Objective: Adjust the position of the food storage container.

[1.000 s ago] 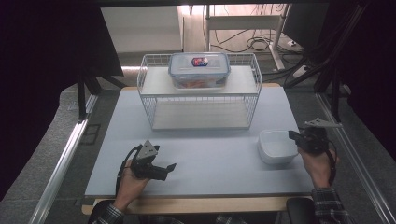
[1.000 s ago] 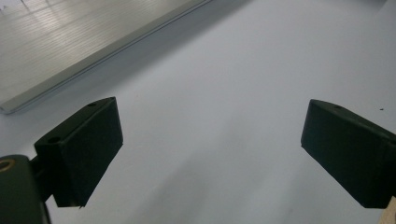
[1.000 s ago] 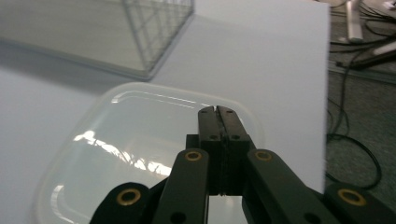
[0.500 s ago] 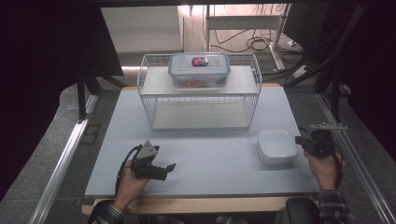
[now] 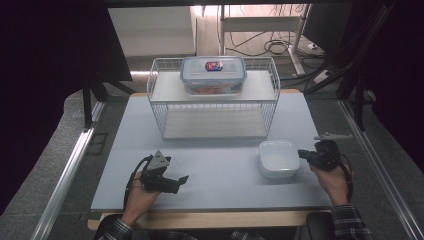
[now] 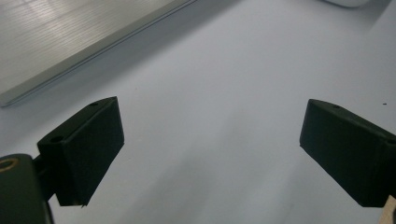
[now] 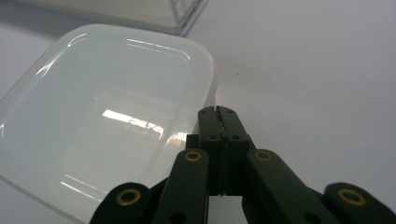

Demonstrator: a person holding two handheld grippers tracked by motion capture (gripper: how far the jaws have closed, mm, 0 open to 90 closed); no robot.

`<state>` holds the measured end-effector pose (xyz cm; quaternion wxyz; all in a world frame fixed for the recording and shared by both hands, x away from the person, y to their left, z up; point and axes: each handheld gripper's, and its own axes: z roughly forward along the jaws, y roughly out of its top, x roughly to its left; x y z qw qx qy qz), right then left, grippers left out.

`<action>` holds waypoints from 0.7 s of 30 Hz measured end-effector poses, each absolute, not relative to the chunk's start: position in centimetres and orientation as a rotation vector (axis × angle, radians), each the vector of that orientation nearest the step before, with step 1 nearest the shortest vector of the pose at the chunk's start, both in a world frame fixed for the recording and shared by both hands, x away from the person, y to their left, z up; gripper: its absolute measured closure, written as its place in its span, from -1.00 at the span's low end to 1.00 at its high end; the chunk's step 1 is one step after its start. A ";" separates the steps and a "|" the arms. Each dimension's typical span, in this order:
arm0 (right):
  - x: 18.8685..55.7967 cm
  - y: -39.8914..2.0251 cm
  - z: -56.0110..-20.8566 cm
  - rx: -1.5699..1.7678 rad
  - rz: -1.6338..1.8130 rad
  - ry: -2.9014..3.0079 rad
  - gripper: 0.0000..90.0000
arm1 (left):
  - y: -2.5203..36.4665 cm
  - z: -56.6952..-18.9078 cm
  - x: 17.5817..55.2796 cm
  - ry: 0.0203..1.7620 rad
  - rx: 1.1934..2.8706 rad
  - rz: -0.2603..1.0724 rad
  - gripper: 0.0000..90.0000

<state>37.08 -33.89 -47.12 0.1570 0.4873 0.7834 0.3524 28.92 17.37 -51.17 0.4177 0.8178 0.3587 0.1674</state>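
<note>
**Right gripper backs off and settles beside the white container**

On the left, the left gripper [image 5: 172, 181] has not shifted between the earlier frames and now. The hand rests low on the bench [image 5: 215, 170] near its front edge, and its jaws stand spread wide over bare surface with nothing between them, as the left gripper view makes plain. It looks to be waiting.

In the middle, further back, the white wire rack [image 5: 272, 85] sits where it was, with the clear lidded box [image 5: 213, 75] on its upper shelf. Neither has been disturbed.

To the right is where the change is. The shallow white container [image 5: 279, 158] lies on the bench in front of the rack's right corner, in about the same spot as a second ago. The right gripper [image 5: 301, 154] was close against the container's right side then; it drew off to the right and has since come in again, lower, so its tips now sit just beside the container's right rim. In the right gripper view the jaws are pressed flat together, pinching nothing, with the tips at the container's [image 7: 107, 121] near edge. I cannot tell whether they touch it.

My reading is that the container has been set down or nudged, and the closed gripper is placed to push it, not to grasp it. A pickup would need the jaws opened first.
</note>
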 end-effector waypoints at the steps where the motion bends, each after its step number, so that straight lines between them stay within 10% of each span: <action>1: 37.0 -33.7 -47.1 1.390 1.014 2.250 0.99 | 17.4 -51.2 28.9 0.900 2.052 0.420 -0.87; 21: 35.9 -27.3 -47.7 1.217 1.075 2.436 0.99 | 17.1 -51.3 29.0 0.897 2.068 0.410 -0.87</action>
